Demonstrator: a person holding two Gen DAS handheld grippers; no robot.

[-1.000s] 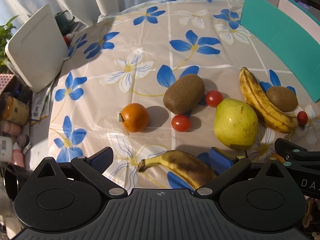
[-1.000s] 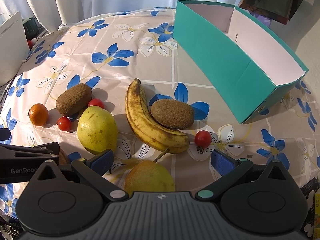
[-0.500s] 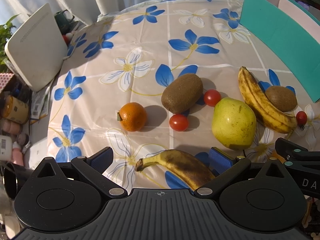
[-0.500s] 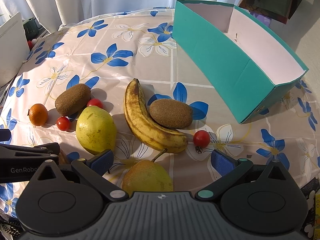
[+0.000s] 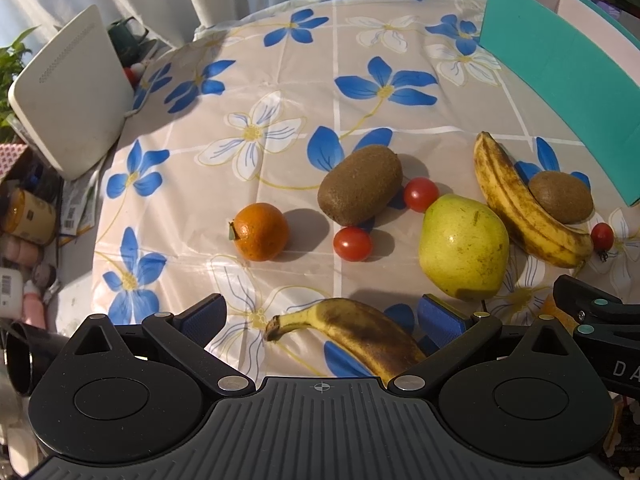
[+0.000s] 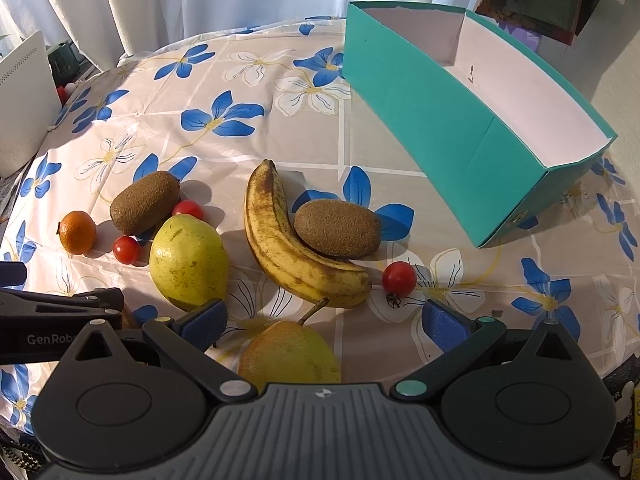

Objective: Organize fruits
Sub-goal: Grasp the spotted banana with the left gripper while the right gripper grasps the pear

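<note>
Kiwi [image 6: 338, 229] touches banana [image 6: 288, 244]; box [image 6: 460, 128] behind.

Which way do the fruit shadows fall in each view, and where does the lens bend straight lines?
Left wrist view: the small orange mandarin casts a crisp shadow to its right, so light comes from the left; the teal cardboard box rim bows near the frame edge. Right wrist view: the brown fuzzy kiwi also shadows rightward; the floral tablecloth grid lines curve outward.
</note>
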